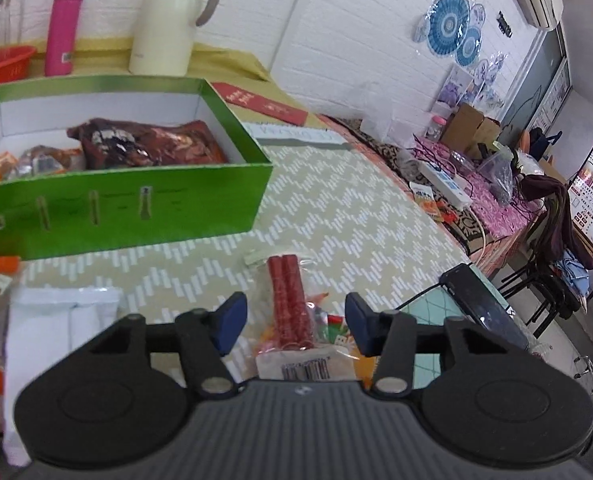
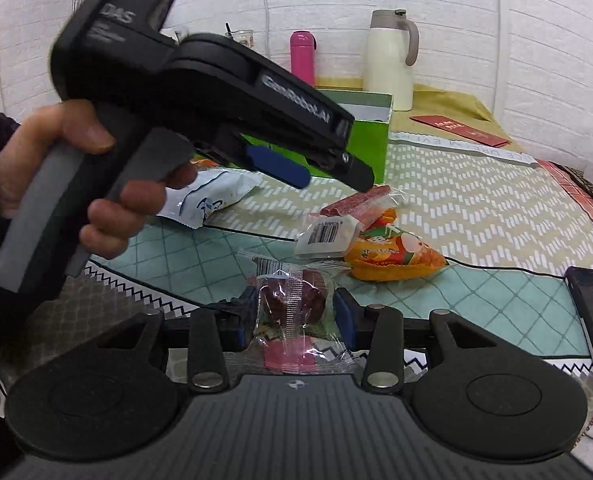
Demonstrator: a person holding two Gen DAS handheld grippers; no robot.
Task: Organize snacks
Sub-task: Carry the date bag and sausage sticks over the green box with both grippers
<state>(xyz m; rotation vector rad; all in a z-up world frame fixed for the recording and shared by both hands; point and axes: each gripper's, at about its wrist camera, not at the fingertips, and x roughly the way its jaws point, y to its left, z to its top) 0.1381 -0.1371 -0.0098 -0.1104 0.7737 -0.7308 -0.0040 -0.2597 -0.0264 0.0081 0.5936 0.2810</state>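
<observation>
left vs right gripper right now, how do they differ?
The left gripper is open, jaws wide on either side of the red sausage pack; the right gripper is shut on a clear-wrapped snack. The left holds nothing; the right carries its load. Both have blue pads.

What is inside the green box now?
The green box holds a large dark red-brown snack bag and smaller orange and silver packets at its left. The near wall hides the floor below them, so more may lie there.
</observation>
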